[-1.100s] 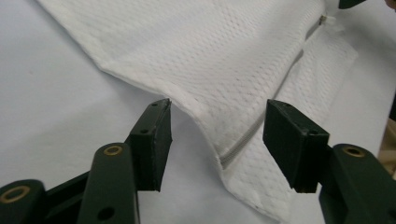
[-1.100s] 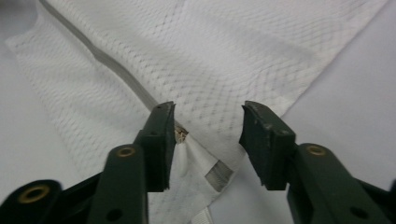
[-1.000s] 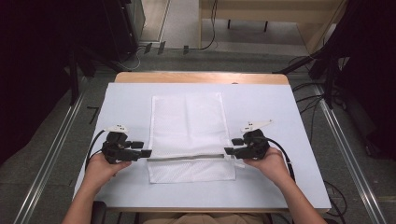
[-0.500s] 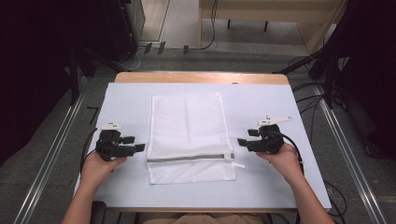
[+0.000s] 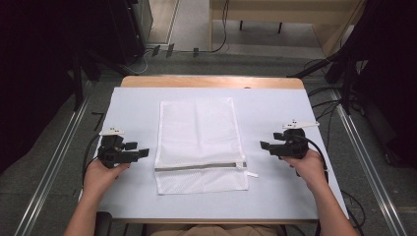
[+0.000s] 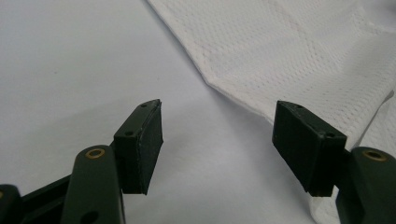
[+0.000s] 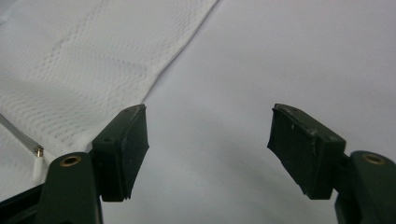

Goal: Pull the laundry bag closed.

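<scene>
A white mesh laundry bag [image 5: 199,142] lies flat in the middle of the table, its grey zipper [image 5: 199,167] running across near the front end. My left gripper [image 5: 142,153] rests on the table just left of the bag, open and empty, and the bag's edge [image 6: 289,60] lies beyond its jaws. My right gripper [image 5: 263,145] rests to the right of the bag, a gap away, also open and empty. In the right gripper view the bag [image 7: 88,60] and the zipper's end [image 7: 37,151] lie to the left.
The table [image 5: 275,113] is covered with a pale sheet. A white zipper pull [image 5: 251,174] sticks out from the bag's right side. Cables trail from both grippers. Metal rails [image 5: 54,152] and dark equipment flank the table.
Both grippers have let go of the bag at the zipper line and moved outward, left one left and right one right. The bag now lies flat and untouched.
</scene>
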`<state>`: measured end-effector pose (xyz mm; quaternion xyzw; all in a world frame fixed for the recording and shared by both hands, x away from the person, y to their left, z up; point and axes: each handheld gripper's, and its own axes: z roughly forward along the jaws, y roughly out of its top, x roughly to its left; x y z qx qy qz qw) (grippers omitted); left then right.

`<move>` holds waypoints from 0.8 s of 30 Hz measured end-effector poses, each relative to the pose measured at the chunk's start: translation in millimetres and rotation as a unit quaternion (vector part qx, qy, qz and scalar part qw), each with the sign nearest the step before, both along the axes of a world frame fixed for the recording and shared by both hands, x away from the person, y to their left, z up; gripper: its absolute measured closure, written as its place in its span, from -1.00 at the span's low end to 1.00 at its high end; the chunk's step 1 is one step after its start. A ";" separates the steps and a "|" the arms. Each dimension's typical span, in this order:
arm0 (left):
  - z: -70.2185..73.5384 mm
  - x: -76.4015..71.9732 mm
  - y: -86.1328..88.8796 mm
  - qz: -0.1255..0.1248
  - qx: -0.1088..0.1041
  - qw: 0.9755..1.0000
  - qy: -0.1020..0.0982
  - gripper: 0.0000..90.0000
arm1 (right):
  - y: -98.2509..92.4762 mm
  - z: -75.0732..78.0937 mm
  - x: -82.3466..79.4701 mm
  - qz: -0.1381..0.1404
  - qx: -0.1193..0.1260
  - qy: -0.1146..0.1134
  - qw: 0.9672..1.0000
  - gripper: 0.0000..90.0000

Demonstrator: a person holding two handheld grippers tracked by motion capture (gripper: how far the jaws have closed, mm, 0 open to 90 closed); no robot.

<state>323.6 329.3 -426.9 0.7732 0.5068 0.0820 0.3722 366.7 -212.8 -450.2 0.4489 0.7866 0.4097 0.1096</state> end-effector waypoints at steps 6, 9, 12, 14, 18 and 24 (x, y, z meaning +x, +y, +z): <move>-4.0 2.6 1.3 0.013 -0.004 1.000 0.008 -0.35 | 4.4 -4.0 -0.5 0.012 -0.023 -0.010 1.000 -0.40; -4.3 2.8 1.3 0.016 0.000 1.000 0.009 -0.35 | 5.5 -4.8 -0.6 0.013 -0.026 -0.011 1.000 -0.40; -4.9 2.9 0.8 0.015 0.001 1.000 0.009 -0.36 | 5.2 -5.1 -0.5 0.012 -0.026 -0.008 1.000 -0.40; -5.1 2.9 0.8 0.016 0.002 1.000 0.009 -0.36 | 5.1 -5.2 -0.5 0.012 -0.027 -0.008 1.000 -0.40; -6.0 3.1 0.7 0.020 0.004 1.000 0.007 -0.40 | 5.0 -5.5 -0.5 0.013 -0.030 -0.008 0.999 -0.40; -9.5 4.2 2.0 0.032 0.027 0.999 -0.001 -0.46 | 4.6 -7.4 0.4 0.010 -0.038 -0.012 0.999 -0.48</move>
